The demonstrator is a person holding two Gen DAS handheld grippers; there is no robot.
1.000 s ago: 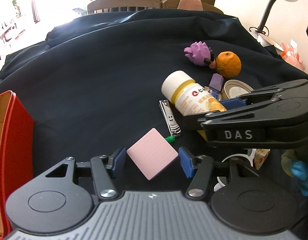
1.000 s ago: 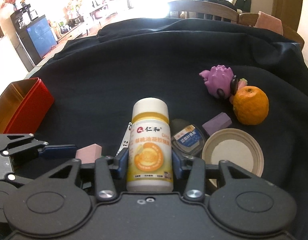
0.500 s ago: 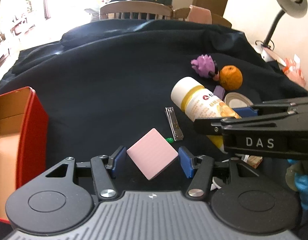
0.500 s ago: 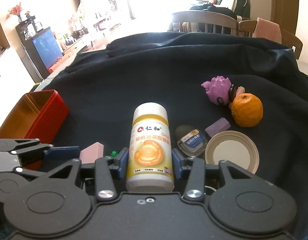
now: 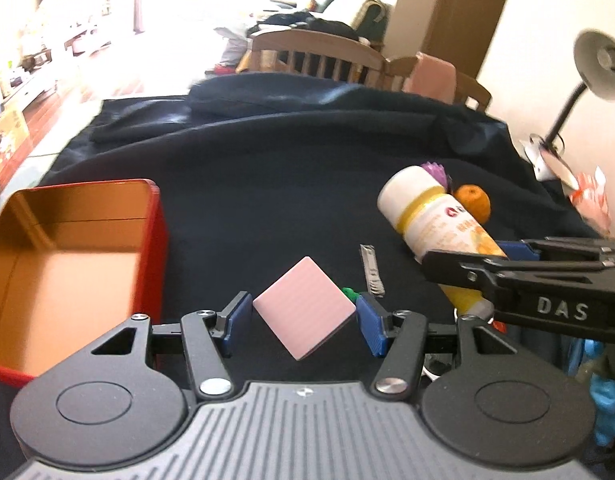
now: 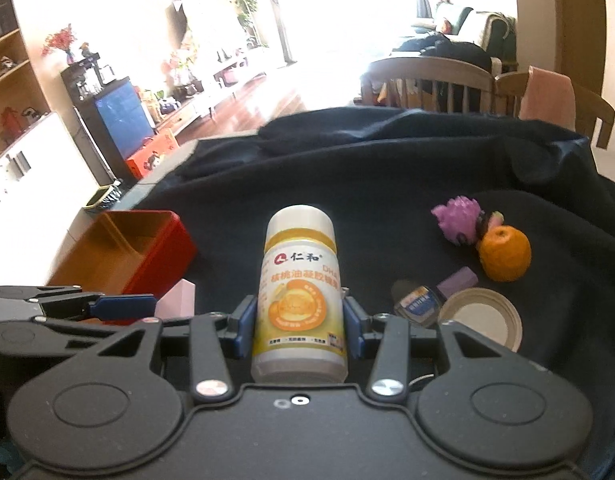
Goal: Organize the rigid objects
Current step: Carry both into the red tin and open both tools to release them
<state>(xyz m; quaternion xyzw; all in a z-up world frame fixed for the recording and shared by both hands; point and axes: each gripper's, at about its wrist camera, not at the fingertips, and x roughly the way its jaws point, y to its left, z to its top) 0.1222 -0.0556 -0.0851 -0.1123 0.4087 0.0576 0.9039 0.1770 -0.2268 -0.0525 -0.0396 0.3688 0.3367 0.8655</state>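
My left gripper (image 5: 304,322) is shut on a pink square block (image 5: 304,307), held by two corners above the dark cloth. The open red tin box (image 5: 73,248) with a gold inside lies just to its left; it also shows in the right wrist view (image 6: 139,252). My right gripper (image 6: 299,320) is shut on a white and yellow supplement bottle (image 6: 299,300), held upright off the table. From the left wrist view the bottle (image 5: 431,224) and the right gripper (image 5: 547,276) are at the right.
On the cloth lie a nail clipper (image 5: 371,270), a green bit (image 5: 349,292), a purple spiky toy (image 6: 457,218), an orange (image 6: 504,254), a purple block (image 6: 457,282), a small round tin (image 6: 417,304) and a round lid (image 6: 481,318). Chairs stand behind the table.
Both grippers have lifted and moved left with their loads. The red box is now closer to the left gripper, and the bottle is off the cloth.
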